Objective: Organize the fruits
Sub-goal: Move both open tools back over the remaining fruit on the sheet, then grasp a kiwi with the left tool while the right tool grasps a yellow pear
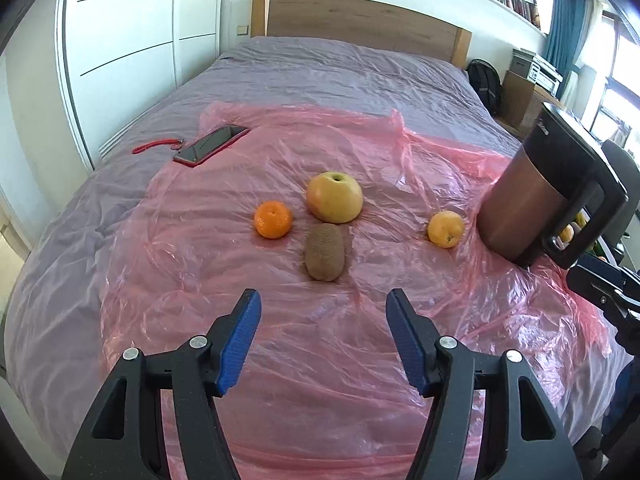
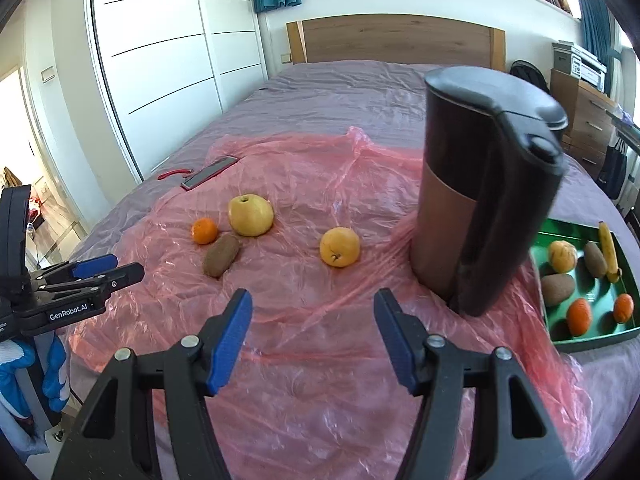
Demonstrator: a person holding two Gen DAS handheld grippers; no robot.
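Observation:
On a pink plastic sheet [image 1: 320, 360] over the bed lie a yellow apple [image 1: 334, 197], a small orange mandarin [image 1: 273, 219], a brown kiwi [image 1: 324, 251] and a yellow-orange fruit [image 1: 445, 229]. My left gripper [image 1: 323, 304] is open and empty, just short of the kiwi. My right gripper [image 2: 313, 304] is open and empty, short of the yellow-orange fruit [image 2: 339, 247]. A green tray [image 2: 560, 236] at the right holds several fruits, among them a banana [image 2: 609, 250] and mandarins [image 2: 579, 317]. The left gripper [image 2: 108, 266] also shows in the right wrist view at the left.
A tall brown-and-black thermos jug [image 2: 480, 208] stands on the sheet between the loose fruit and the tray. A red phone [image 1: 211, 145] with a red strap [image 1: 158, 145] lies at the sheet's far left corner. The bed's left edge borders white wardrobe doors [image 1: 132, 40].

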